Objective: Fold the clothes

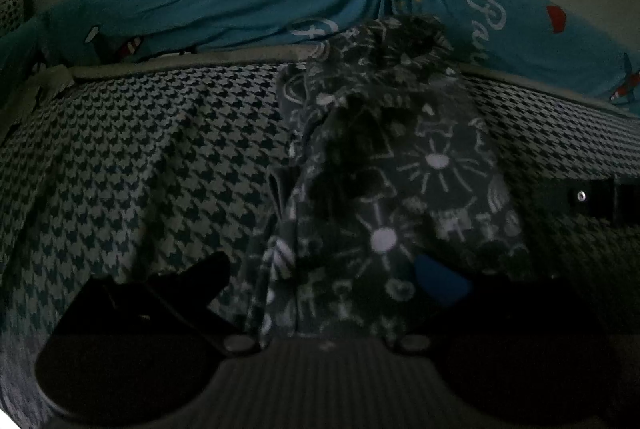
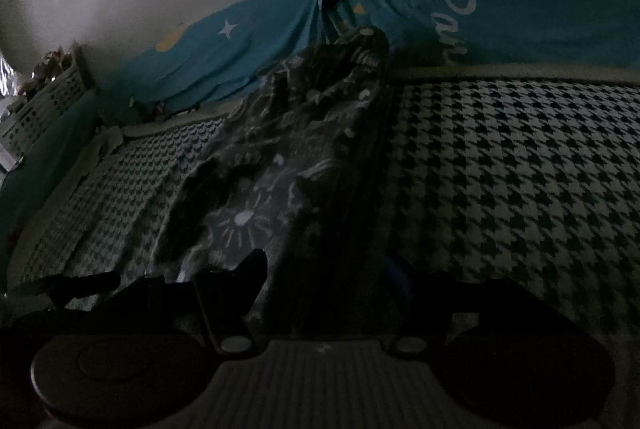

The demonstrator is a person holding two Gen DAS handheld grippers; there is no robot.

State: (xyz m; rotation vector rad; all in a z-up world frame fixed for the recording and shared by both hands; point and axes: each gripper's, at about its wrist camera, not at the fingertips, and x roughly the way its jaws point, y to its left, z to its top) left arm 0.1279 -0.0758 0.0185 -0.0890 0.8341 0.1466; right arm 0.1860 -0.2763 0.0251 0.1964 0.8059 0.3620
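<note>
Your garment [image 1: 384,189], dark grey with white doodle prints, lies as a long narrow strip on the houndstooth cover [image 1: 140,149], its long axis running straight away from you toward the far edge, where a blue printed sheet [image 1: 240,9] hangs behind it. Both claws sit at the near end of that strip. In the left wrist view, your left gripper [image 1: 324,289] has the cloth running up between its fingers, which stand apart on either side of it; the light is too dim to say whether the pads press on the fabric, so I cannot tell if it is grasping. In the right wrist view, your right gripper [image 2: 328,277] also straddles the near end, jaws partly spread, the cloth's dark right edge passing between them, and again I cannot tell whether it is clenched on the fabric. The left claw looks set toward the strip's left side, the right claw toward its right edge, so neither hand is clearly nearer. Any fold will likely run along that long axis, near end toward far end.
</note>
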